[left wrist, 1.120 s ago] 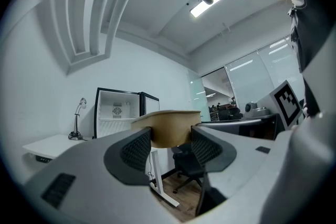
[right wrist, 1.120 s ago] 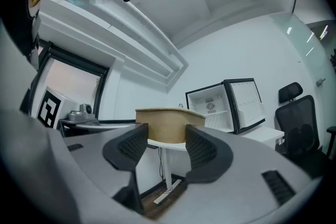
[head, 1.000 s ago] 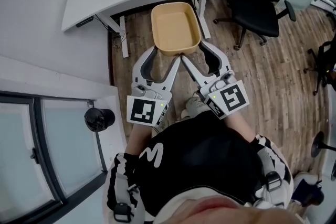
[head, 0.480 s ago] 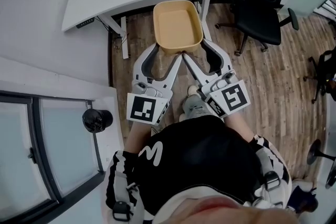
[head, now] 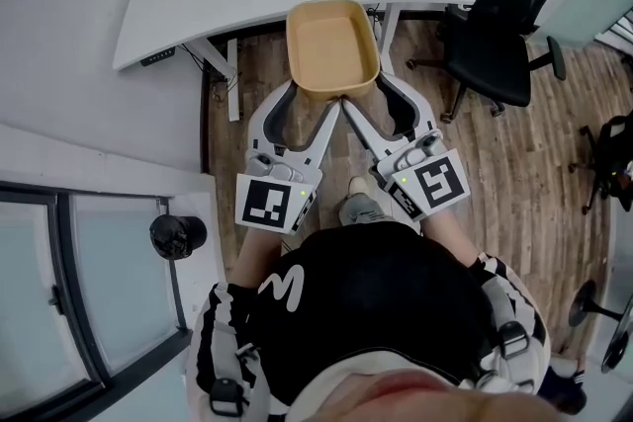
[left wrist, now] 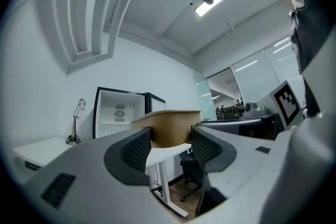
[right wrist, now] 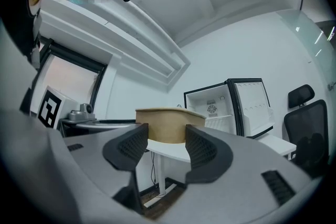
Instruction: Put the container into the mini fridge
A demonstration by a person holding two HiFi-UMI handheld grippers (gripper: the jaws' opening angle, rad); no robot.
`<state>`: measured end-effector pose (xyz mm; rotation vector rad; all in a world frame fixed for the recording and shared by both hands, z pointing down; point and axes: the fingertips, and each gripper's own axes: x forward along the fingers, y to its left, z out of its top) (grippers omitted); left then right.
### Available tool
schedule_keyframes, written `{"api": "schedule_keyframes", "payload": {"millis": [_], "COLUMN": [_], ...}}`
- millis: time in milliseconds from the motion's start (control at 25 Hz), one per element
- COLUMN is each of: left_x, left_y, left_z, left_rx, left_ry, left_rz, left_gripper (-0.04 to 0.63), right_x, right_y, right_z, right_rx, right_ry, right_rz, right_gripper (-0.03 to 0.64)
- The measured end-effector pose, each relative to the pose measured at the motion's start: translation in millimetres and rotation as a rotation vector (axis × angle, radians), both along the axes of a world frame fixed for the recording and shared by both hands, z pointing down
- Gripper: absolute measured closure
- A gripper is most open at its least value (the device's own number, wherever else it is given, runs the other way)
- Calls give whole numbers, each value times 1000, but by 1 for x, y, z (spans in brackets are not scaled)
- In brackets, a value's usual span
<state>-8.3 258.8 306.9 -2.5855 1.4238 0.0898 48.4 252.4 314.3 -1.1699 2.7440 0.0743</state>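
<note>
- Container [head: 332,49]: tan, rectangular, round-cornered, open-topped, empty; level in the air at 12 o'clock of the head view, far end over a white desk's edge.
- Pinched at its 6 o'clock rim by the left gripper [head: 316,98] and right gripper [head: 367,94].
- Mini fridge [left wrist: 118,113]: black frame, white interior, door swung open; at 10 o'clock of the container in the left gripper view, 2 o'clock in the right gripper view [right wrist: 231,105].

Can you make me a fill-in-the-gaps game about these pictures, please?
The left gripper and the right gripper are both shut on the tan ___.
The mini fridge stands with its door ___.
Inside, the container holds ___.
The office chair is coloured ___.
Missing words: container, open, nothing, black.
</note>
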Motion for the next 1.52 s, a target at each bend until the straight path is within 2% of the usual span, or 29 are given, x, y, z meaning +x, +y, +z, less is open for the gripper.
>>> {"api": "schedule_keyframes", "payload": {"millis": [680, 920, 1080, 1240, 1520], "left_x": [9, 4, 11, 9, 14], "left_y": [-100, -130, -152, -167, -174], "left_z": [-4, -1, 2, -8, -10], "left_rx": [-39, -64, 4, 18, 0], "left_ry": [26, 18, -9, 7, 26], "left_rz": [-13, -45, -45, -59, -43], "left_gripper": [354, 356, 356, 356, 356], "right_x": [9, 1, 9, 6, 12], "right_y": [-100, -134, -156, -172, -179], "right_z": [-8, -3, 3, -6, -11], "right_rx": [-19, -20, -3, 27, 10], "right_ry": [18, 43, 21, 26, 7], "right_rz": [-26, -66, -68, -75, -57], "right_gripper": [387, 387, 387, 388, 388]}}
